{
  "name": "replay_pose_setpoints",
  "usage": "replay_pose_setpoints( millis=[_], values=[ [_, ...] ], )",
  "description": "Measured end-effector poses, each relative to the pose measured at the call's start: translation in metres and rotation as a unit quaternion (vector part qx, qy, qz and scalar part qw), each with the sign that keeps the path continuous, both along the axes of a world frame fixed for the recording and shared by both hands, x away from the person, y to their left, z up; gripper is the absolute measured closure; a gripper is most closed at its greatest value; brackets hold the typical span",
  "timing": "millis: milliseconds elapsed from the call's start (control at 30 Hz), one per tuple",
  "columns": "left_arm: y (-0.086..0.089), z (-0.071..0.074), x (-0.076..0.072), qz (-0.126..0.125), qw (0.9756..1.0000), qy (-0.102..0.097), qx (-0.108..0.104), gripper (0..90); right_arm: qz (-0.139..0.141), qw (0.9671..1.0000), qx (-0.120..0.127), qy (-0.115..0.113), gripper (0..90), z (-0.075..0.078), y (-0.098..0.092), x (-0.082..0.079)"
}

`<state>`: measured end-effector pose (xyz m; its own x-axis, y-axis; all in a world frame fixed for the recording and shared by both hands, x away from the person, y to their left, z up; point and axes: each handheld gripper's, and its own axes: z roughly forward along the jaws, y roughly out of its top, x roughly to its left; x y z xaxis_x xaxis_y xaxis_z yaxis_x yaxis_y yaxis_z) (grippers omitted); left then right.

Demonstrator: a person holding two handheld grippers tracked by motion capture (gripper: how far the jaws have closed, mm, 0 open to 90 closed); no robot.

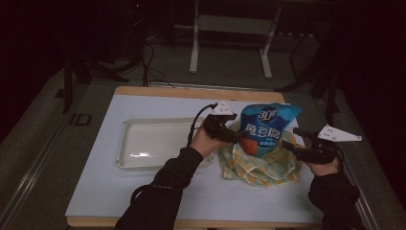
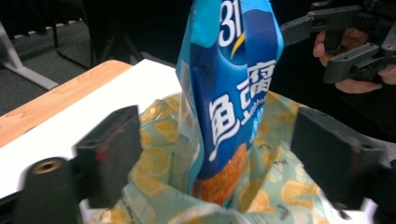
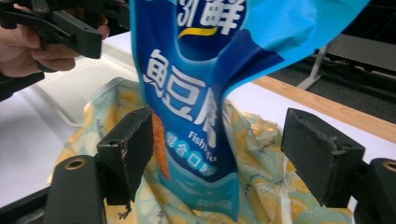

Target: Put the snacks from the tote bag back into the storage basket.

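The blue snack bag (image 1: 266,128) stands upright in the yellow-patterned cloth bag (image 1: 258,167) at the white tray's (image 1: 143,143) three o'clock, both grippers, left gripper (image 1: 233,135) and right gripper (image 1: 288,145), flanking it with jaws spread, seemingly steadying it for packing.

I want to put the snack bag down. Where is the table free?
Free: the table in front of the tray, and its left strip. Crowded: the right, with cloth, bag and both grippers.

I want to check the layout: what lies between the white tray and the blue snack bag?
In the high view, the left claw and its hand lie between the white tray and blue snack bag.
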<state>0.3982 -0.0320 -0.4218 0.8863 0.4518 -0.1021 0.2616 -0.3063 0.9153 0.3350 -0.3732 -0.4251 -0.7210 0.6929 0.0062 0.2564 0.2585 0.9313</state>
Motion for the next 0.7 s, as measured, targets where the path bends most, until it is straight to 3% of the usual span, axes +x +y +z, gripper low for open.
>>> replay_pose_setpoints(
  millis=[100, 167, 433, 700],
  values=[
    [-0.005, -0.002, 0.003, 0.006, 1.0000, 0.003, 0.001, 23.8, -0.004, 1.0000, 0.002, 0.003, 29.4, -0.003, 0.000, 0.005],
    [-0.009, -0.004, 0.005, 0.011, 0.9999, 0.002, 0.012, 32.1, -0.005, 1.0000, 0.003, 0.005, 35.0, -0.006, 0.000, 0.010],
    [-0.014, -0.011, 0.010, 0.009, 0.9995, 0.011, 0.028, 46.6, 0.006, 0.9999, -0.004, 0.008, 48.4, -0.011, 0.011, 0.024],
    [-0.020, -0.016, 0.013, 0.005, 0.9991, 0.012, 0.040, 55.1, 0.011, 0.9998, -0.005, 0.016, 56.7, -0.015, 0.020, 0.034]
  ],
)
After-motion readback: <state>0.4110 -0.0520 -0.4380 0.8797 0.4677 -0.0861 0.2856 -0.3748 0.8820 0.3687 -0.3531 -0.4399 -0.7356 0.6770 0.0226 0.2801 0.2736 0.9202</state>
